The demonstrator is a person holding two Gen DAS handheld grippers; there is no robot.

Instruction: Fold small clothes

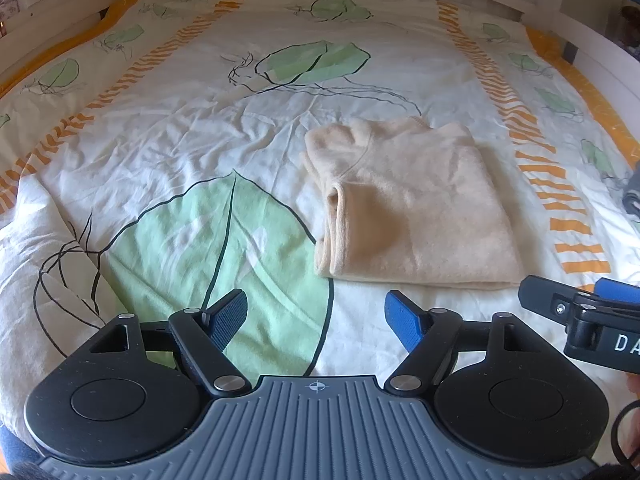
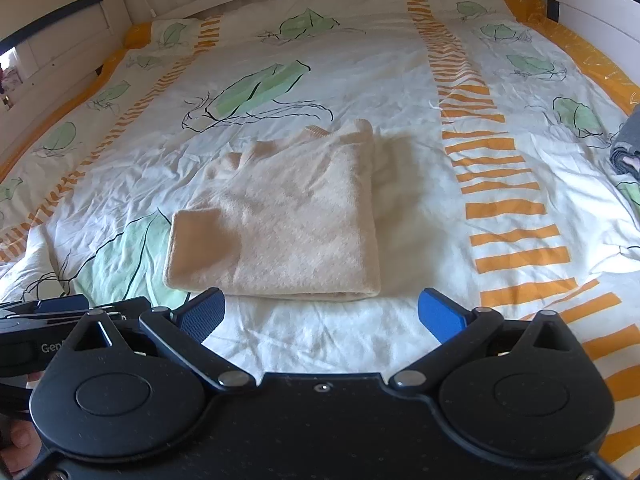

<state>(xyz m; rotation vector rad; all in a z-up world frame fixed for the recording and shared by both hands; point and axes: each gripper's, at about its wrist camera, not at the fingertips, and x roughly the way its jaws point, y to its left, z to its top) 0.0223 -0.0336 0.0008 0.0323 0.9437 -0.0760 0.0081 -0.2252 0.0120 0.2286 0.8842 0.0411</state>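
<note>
We hold the left gripper [image 1: 316, 320] and right gripper [image 2: 322, 314] with jaws spread and empty, near a folded cream fleece garment [image 2: 280, 224] on the leaf-print duvet [image 1: 180, 128].

A grey bundle [image 2: 628, 152] at the bed's right edge is cut off by the frame; what it is cannot be told. Lettering on the right claw [image 1: 560, 300] is cropped.
</note>
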